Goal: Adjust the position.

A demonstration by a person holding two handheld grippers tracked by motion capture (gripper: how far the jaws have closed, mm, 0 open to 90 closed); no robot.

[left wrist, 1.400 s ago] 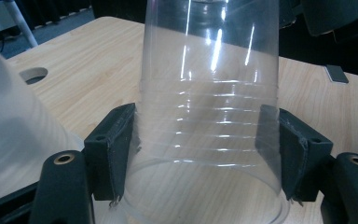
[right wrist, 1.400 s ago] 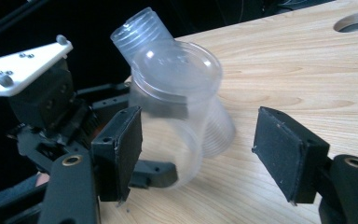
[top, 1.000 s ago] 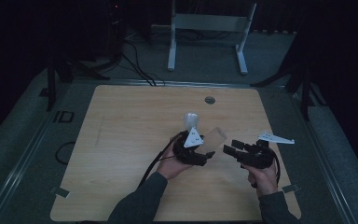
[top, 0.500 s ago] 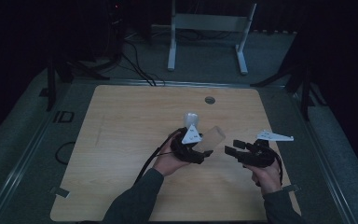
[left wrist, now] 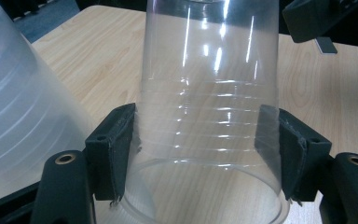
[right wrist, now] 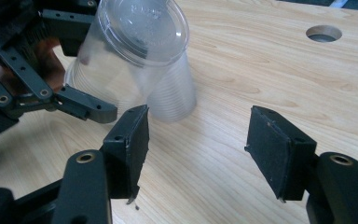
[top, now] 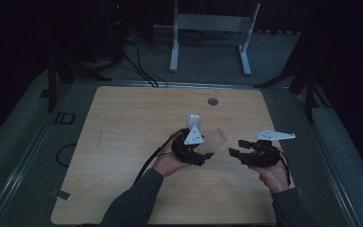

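A clear plastic cup (top: 216, 141) lies tilted between the hands, its base toward the right gripper. My left gripper (top: 207, 153) is shut on it; in the left gripper view both pads press the ribbed wall of the clear cup (left wrist: 209, 107) near its rim. A frosted white cup (top: 192, 120) stands upside down just behind, and the frosted cup (left wrist: 14, 107) looms at the left of that view. My right gripper (top: 235, 152) is open a short way to the right, its jaws spread with only table between them (right wrist: 198, 140), facing the clear cup's base (right wrist: 142, 30).
The wooden table (top: 123, 142) has a round cable hole (top: 212, 101) near its far edge. A white metal stand (top: 212, 23) and cables lie on the dark floor beyond. Cables trail from both grippers toward the person.
The clear cup has dipped slightly lower and toward the right gripper. Both hands have shifted only a little.
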